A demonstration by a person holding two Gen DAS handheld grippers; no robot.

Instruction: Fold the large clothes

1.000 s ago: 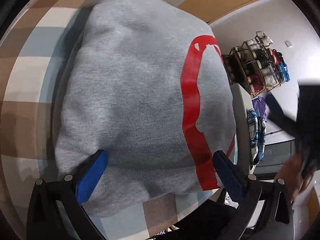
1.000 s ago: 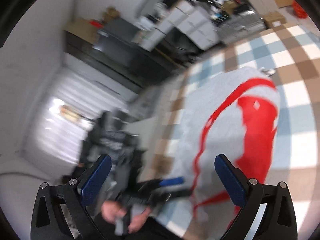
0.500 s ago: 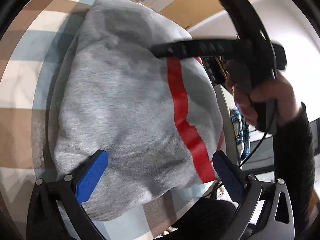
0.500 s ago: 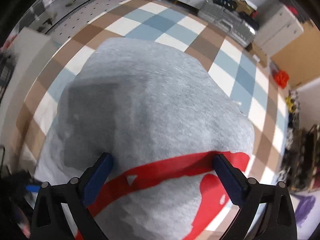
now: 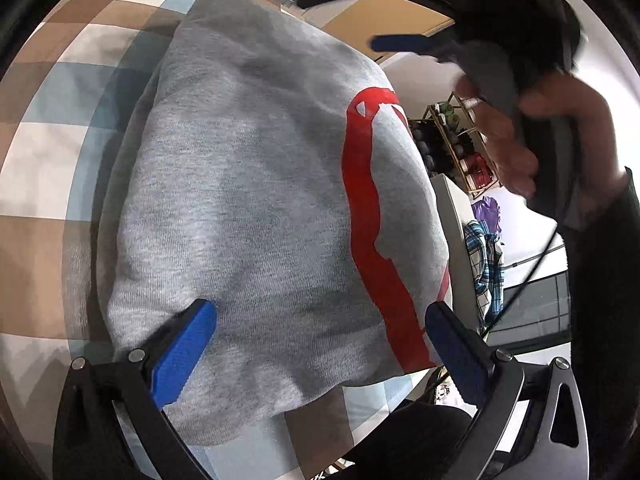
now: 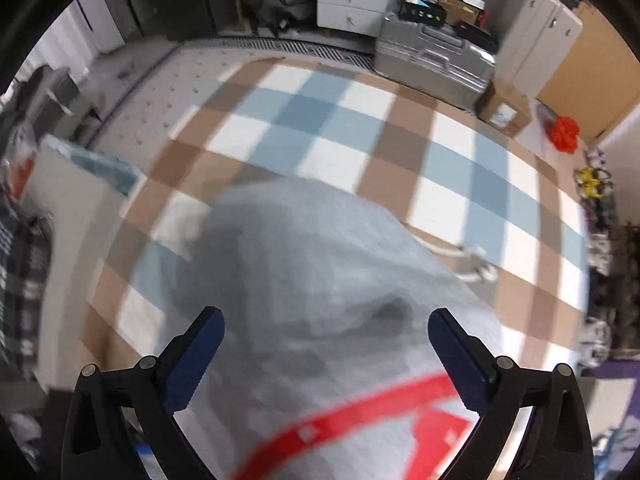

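The folded grey sweatshirt [image 5: 256,208] is seen lying on the checked surface [image 5: 52,92]; the left tool [image 5: 320,344] is held released above its near edge; the right tool [image 6: 326,354], likewise released, is held over it, at 1 o'clock in the left view.

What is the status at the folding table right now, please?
Left gripper open, right gripper open, both empty. Grey sweatshirt lies folded on the checked cloth. Nothing in the way.

You see a grey sweatshirt [image 5: 248,200] with a red graphic [image 5: 364,184], a brown, blue and white checked cloth [image 6: 360,132], blue pads [image 5: 182,354], a silver suitcase [image 6: 436,54].
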